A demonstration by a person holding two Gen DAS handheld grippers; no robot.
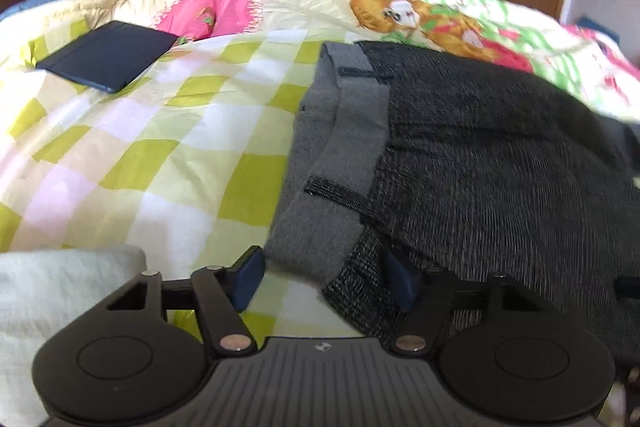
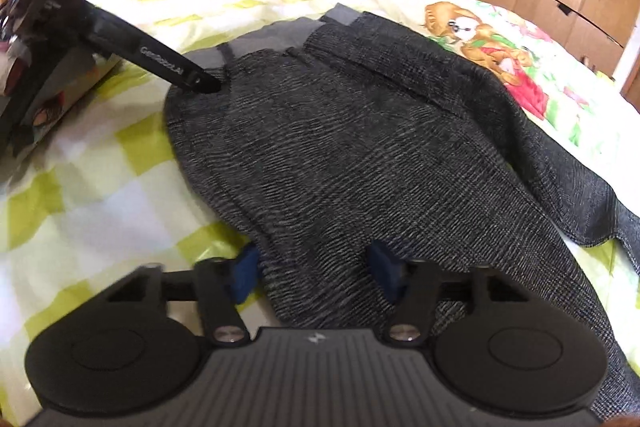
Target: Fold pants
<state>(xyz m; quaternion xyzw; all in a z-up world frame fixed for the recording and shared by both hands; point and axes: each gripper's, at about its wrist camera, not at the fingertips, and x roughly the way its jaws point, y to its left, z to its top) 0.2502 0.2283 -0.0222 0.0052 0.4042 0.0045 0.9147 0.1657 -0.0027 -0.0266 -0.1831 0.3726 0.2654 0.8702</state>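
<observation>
Dark grey tweed pants (image 1: 480,163) lie on the bed, their lighter grey waistband (image 1: 352,131) turned toward the left. My left gripper (image 1: 324,279) is open at the near waistband corner, with fabric between its blue pads. In the right wrist view the pants (image 2: 360,155) spread across the bed and one leg trails off to the right. My right gripper (image 2: 316,273) is open around the near edge of the fabric. The left gripper's finger (image 2: 172,67) shows at the waistband in that view.
A checked yellow-green bedsheet (image 1: 160,147) covers the bed. A dark flat case (image 1: 108,55) lies at the back left. A bear-print quilt (image 1: 420,15) lies behind the pants. A white cloth (image 1: 60,291) is near left. Wooden wardrobes and a door stand behind.
</observation>
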